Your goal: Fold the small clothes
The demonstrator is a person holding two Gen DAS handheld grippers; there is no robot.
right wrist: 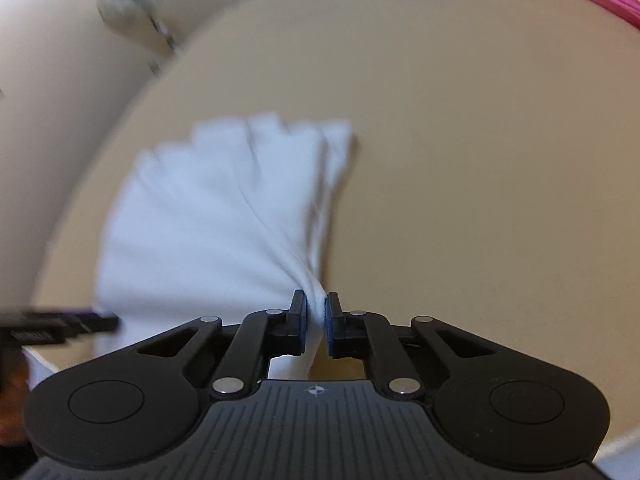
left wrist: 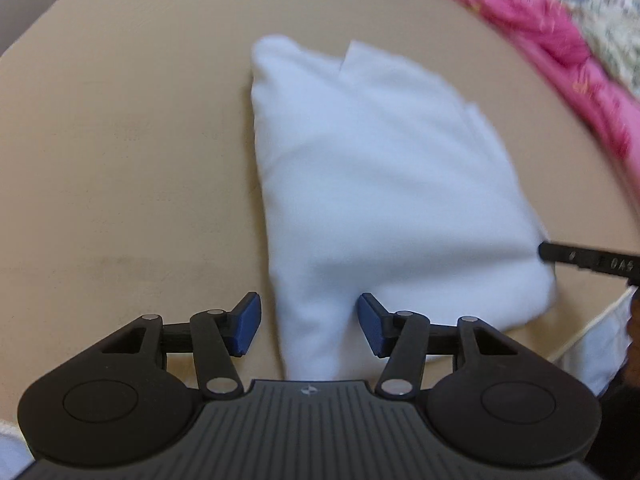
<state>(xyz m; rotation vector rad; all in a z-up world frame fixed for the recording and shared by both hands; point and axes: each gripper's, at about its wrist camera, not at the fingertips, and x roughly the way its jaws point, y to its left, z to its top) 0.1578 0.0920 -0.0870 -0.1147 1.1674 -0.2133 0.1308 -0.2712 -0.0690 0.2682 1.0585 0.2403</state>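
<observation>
left wrist view: white garment [left wrist: 384, 184], folded, centre of frame on tan table [left wrist: 120, 140]; long axis lower centre to upper centre. left gripper [left wrist: 309, 326] wide open, straddling near corner, gripping nothing. right gripper [right wrist: 316, 322] pinched on a corner. step: final fold or reposition, judged. next: left closes on corner.

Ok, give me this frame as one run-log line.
left gripper: open, straddling near corner of white garment | right gripper: shut on white garment edge | garment: folded, on beige table | pink fabric: far edge
</observation>
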